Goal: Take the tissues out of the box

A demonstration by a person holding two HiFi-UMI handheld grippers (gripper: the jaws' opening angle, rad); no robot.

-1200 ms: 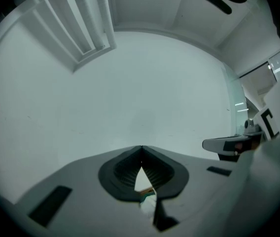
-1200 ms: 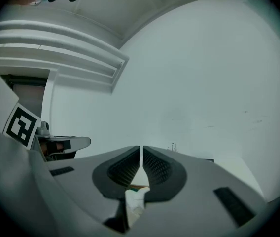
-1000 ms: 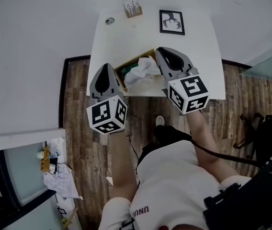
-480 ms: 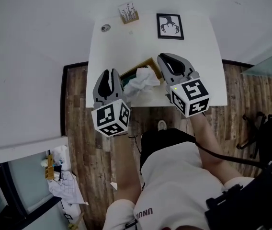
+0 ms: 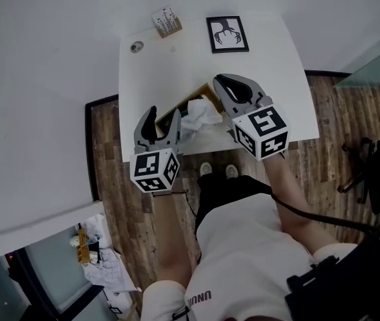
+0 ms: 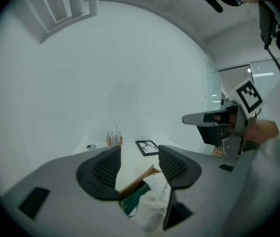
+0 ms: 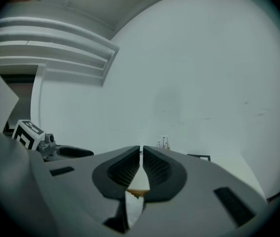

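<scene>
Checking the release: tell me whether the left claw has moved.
Yes. The left claw edged right, away from the white table's left edge toward the brown box; its jaws are opening, gripping nothing.

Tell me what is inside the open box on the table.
A crumpled white tissue sticks out of the box, above its rim, with something dark green beside it. The tissue covers whatever lies deeper.

The head view looks steeply down at the table (image 5: 270, 79); both gripper views skim low, close over the box (image 6: 136, 180).
</scene>
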